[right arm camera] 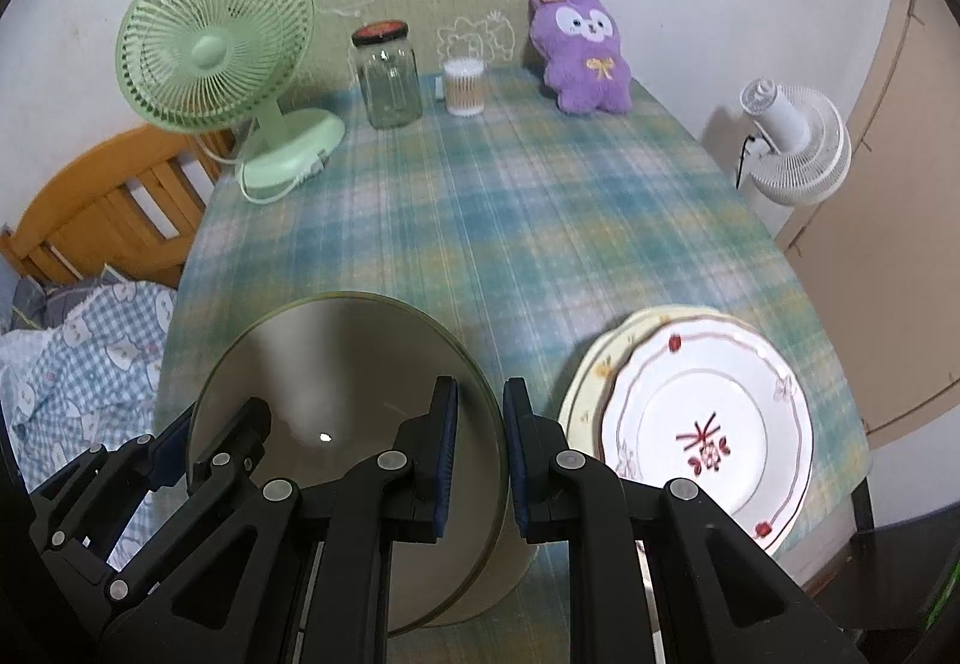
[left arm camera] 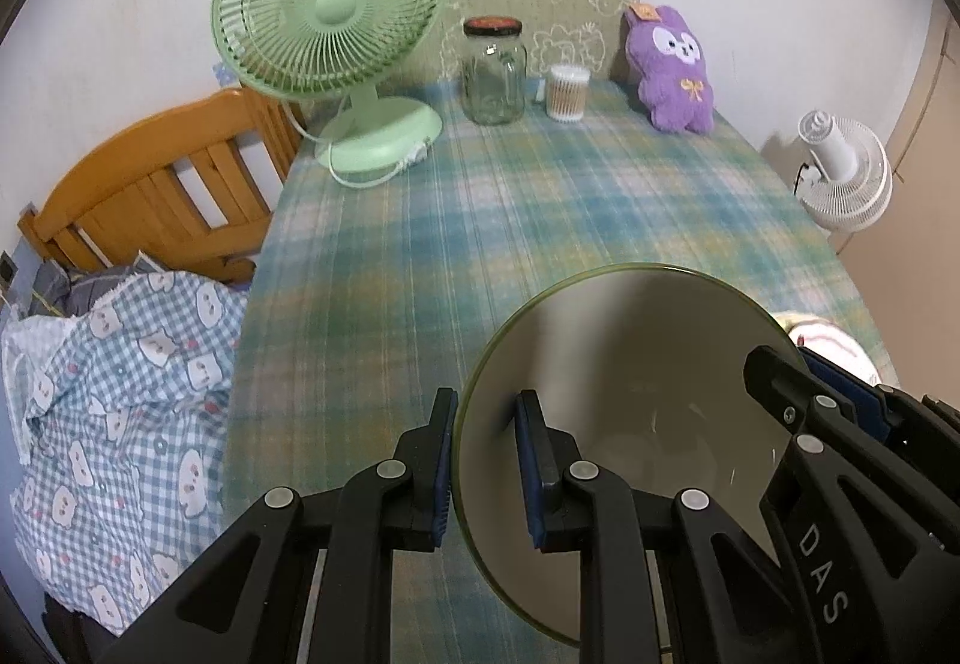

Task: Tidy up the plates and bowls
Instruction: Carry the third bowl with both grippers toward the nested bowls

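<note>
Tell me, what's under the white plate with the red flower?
Under the white plate lies a pale yellow plate; only its left rim peeks out. The rest is covered, so its middle and anything lower can't be seen. Both rest on the checked tablecloth.

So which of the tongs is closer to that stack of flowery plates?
Right. The right tongs clamp the bowl rim on the side facing the plates; the left tongs grip its far rim, away from them.

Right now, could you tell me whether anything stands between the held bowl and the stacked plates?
Nothing visible does. The bowl, gripped at its rim by both grippers, hangs beside the plates, with only bare tablecloth between them.
</note>
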Demonstrator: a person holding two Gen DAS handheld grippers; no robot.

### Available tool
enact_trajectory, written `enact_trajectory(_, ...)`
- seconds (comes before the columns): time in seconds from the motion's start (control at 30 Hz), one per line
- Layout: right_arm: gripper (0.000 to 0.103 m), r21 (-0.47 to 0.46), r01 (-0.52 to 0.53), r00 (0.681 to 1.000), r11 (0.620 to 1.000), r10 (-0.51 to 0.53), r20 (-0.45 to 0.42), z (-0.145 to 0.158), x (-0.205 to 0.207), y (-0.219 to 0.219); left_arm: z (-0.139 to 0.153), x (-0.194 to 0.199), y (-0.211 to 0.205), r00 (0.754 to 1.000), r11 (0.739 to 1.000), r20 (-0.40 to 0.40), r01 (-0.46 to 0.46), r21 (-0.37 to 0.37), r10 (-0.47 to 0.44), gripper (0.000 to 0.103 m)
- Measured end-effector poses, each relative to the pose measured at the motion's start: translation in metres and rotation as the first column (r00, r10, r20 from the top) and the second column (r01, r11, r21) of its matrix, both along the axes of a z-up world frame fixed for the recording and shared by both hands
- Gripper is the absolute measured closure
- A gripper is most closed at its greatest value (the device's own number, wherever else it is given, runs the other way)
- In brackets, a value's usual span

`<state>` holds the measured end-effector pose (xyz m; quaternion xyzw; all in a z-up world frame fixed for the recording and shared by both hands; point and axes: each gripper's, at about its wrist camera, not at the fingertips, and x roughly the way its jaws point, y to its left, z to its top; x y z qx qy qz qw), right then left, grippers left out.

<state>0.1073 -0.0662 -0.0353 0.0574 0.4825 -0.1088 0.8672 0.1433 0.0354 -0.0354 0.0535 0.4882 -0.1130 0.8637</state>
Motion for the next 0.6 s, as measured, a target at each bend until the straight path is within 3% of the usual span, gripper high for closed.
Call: enact_trajectory(0.6,0.084,-0.001,0.031,0.996,1.000,-0.031,-0.078,-0.033,-0.007,-0.009,-0.031,-0.007,-0.008,0.995,1.000,-0.093,0.026,0.005,-0.026,0.086)
